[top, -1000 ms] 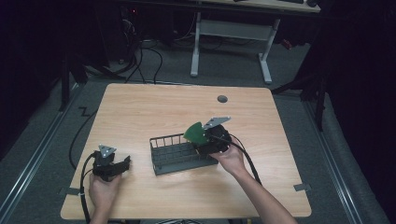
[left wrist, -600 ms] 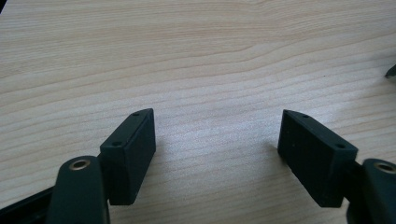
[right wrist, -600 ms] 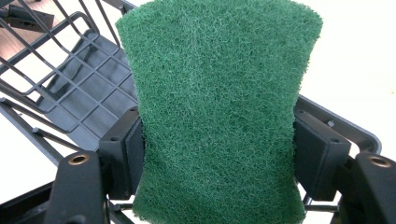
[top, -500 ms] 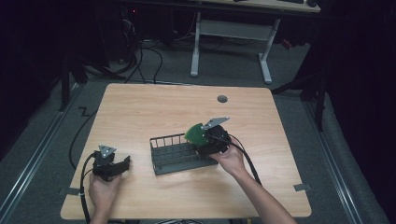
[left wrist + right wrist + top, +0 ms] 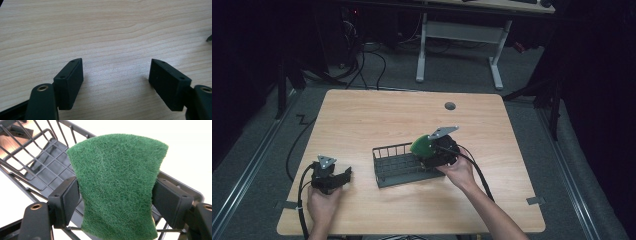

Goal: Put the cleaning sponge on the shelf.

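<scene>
Green sponge [image 5: 422, 145] lowered, wooden table [image 5: 377, 115], dark room

I'm seeing a deep green scouring pad [image 5: 117, 187], its face a fuzzy, matted weave with no print on it. I'm reading the wire rack [image 5: 399, 167] as dark grey to black, its bars making a grid pattern. My right gripper [image 5: 116, 200] is showing matte black pads with brass-coloured pivot pins, and my left gripper [image 5: 116, 75] is showing the same. The table [image 5: 377, 120] is looking pale wood with fine wavy grain lines, and a small dark grey round cap [image 5: 450, 106] is sitting in it.
</scene>
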`<control>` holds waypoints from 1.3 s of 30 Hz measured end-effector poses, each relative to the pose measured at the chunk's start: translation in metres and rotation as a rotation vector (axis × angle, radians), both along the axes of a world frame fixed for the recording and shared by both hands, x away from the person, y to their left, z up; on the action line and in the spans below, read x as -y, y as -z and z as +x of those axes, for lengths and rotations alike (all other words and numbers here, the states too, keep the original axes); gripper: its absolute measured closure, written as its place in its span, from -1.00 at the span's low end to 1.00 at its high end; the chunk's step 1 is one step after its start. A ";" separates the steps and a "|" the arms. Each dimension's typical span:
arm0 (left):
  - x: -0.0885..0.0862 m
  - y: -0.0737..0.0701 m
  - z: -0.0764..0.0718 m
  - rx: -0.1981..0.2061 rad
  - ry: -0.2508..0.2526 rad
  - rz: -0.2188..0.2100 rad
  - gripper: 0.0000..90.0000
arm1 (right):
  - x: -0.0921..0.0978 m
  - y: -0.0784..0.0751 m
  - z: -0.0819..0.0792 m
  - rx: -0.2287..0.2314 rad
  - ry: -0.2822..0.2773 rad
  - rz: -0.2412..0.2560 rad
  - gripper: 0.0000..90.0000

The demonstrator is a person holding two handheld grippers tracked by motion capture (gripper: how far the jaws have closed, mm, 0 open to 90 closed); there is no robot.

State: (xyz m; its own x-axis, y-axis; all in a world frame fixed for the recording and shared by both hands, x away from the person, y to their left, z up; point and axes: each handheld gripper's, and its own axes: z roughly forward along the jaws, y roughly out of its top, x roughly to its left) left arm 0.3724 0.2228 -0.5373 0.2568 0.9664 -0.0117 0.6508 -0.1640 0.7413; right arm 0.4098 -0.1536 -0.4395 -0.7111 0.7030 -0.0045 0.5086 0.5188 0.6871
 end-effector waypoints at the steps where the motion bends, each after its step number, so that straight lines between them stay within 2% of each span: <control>1: 0.000 0.000 0.000 0.000 0.000 0.000 -0.37 | 0.001 -0.001 -0.001 0.006 0.000 0.005 -0.45; 4: 0.000 0.000 0.000 -0.001 0.001 -0.001 -0.37 | 0.008 -0.005 -0.004 0.026 0.014 0.030 -0.44; 8: 0.000 0.000 0.000 0.000 0.000 -0.001 -0.37 | 0.017 -0.007 -0.008 0.031 0.028 0.055 -0.42; 13: 0.000 0.000 0.000 0.000 0.000 0.000 -0.37 | 0.030 -0.018 -0.014 0.072 0.055 0.090 -0.37; 21: 0.000 0.000 0.000 0.001 -0.001 -0.001 -0.37 | 0.056 -0.025 -0.022 0.091 0.103 0.135 -0.33; 25: 0.000 0.000 0.000 0.000 0.000 0.000 -0.37 | 0.070 -0.022 -0.027 0.097 0.134 0.160 -0.30; 27: 0.000 0.000 0.000 0.000 0.000 -0.001 -0.37 | 0.078 -0.019 -0.029 0.095 0.151 0.158 -0.29; 33: 0.000 0.000 0.000 0.000 -0.001 -0.001 -0.37 | 0.107 -0.014 -0.040 0.112 0.223 0.204 -0.26; 39: 0.000 0.000 0.000 0.001 -0.001 0.000 -0.37 | 0.133 -0.002 -0.050 0.110 0.294 0.220 -0.22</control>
State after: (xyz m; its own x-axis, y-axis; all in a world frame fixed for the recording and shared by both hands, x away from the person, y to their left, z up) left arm 0.3724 0.2226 -0.5373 0.2561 0.9666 -0.0119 0.6504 -0.1632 0.7418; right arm 0.3599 -0.2868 -0.4370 -0.4828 0.8695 0.1045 0.5308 0.1956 0.8246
